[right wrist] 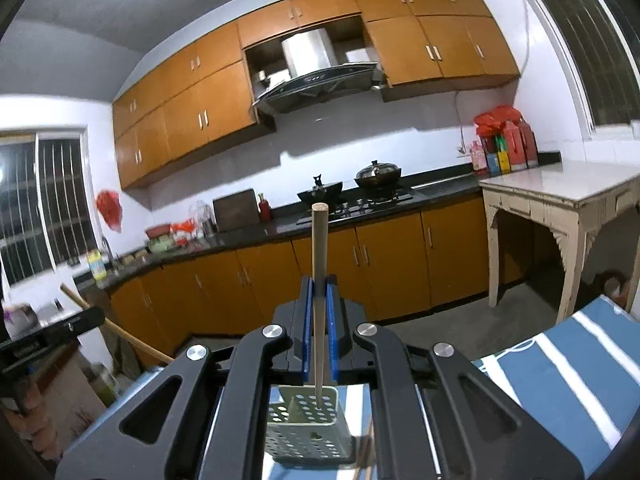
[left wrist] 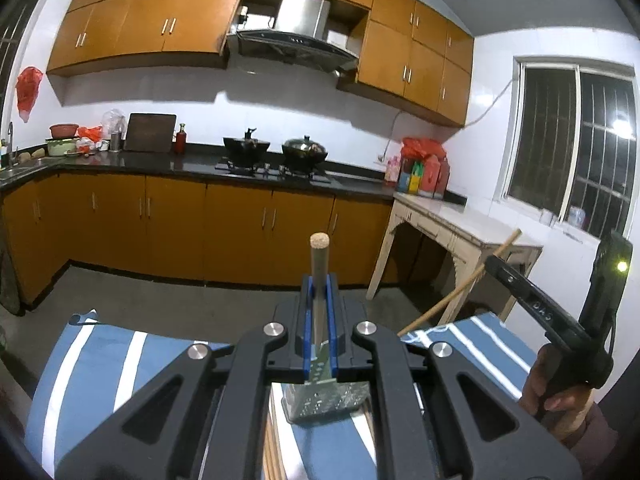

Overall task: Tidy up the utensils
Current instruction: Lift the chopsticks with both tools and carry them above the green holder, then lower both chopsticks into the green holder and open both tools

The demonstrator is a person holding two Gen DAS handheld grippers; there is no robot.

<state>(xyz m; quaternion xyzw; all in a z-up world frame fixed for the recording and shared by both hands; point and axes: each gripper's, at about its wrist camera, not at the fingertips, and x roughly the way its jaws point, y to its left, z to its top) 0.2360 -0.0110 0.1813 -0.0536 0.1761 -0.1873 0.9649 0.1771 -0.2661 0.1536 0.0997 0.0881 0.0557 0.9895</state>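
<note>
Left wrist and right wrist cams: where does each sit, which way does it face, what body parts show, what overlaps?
Left wrist: on the left hand-held gripper, facing the stove counter; shut on a grey stick; right hand-held gripper and a hand at right.
Right wrist: on the right hand-held gripper, facing the same counter; shut on a wooden chopstick.
Shared: range hood, perforated metal holder, striped cloth.

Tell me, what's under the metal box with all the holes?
Under the holed metal holder lies a shiny tray, on a blue striped cloth. A few thin sticks lie beside it. What is directly beneath its base is covered.
</note>
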